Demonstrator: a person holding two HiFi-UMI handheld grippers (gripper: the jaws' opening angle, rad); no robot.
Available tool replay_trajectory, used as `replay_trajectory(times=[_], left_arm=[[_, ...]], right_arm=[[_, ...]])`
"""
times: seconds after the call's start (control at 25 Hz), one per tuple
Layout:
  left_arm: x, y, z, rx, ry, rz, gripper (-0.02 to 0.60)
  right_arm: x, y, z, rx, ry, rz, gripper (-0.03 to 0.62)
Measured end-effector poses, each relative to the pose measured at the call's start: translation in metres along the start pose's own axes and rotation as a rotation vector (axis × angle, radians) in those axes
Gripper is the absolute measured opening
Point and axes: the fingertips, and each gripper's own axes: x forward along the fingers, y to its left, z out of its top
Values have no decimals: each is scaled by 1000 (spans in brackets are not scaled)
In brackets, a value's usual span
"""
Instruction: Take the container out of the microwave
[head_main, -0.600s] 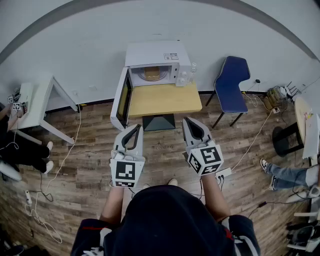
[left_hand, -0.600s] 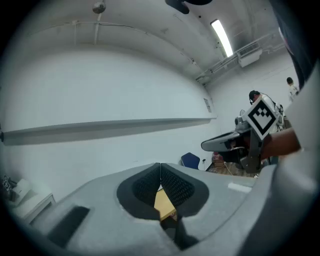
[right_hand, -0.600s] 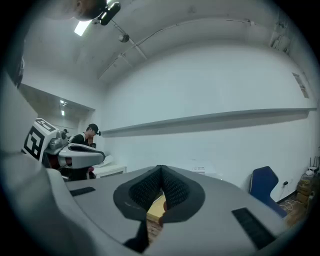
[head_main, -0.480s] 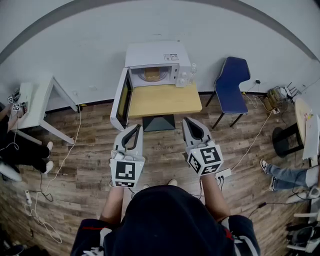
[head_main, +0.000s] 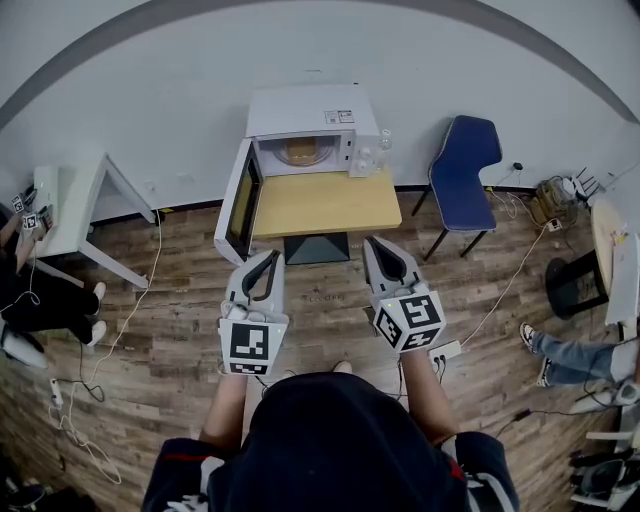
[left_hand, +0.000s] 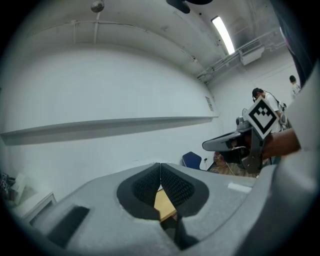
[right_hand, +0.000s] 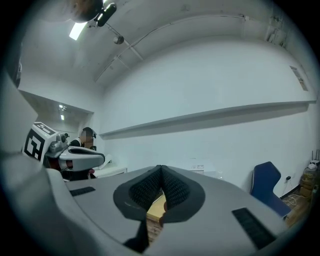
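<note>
A white microwave (head_main: 305, 125) stands at the back of a small wooden table (head_main: 325, 200), its door (head_main: 238, 203) swung open to the left. Inside its cavity a tan container (head_main: 300, 150) rests on the turntable. Both grippers hover over the floor well short of the table, side by side and level. My left gripper (head_main: 268, 259) is shut with nothing in it; its ribbed pads (left_hand: 170, 185) meet. My right gripper (head_main: 380, 247) is also shut and empty, its pads (right_hand: 172, 187) touching. Each gripper view shows only a sliver of the table between the pads.
A blue chair (head_main: 463, 160) stands right of the table. Clear glasses (head_main: 372, 152) sit on the table beside the microwave. A white desk (head_main: 75, 205) is at the left, cables trail over the wood floor (head_main: 150, 330), and a seated person's legs (head_main: 570, 350) show at the right.
The view has shifted slightly toward the table; the microwave and table sit a touch nearer. Both grippers keep the same pose and stay shut.
</note>
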Motion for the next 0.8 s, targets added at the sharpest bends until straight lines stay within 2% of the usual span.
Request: replay_trajectory(times=[0.6, 0.8], left_arm=[[22, -49, -10, -3, 46, 73, 17], [31, -51, -3, 3, 45, 81, 17]], right_arm=[[-14, -57, -22, 17, 40, 63, 8], [-5, -59, -26, 22, 49, 89, 8]])
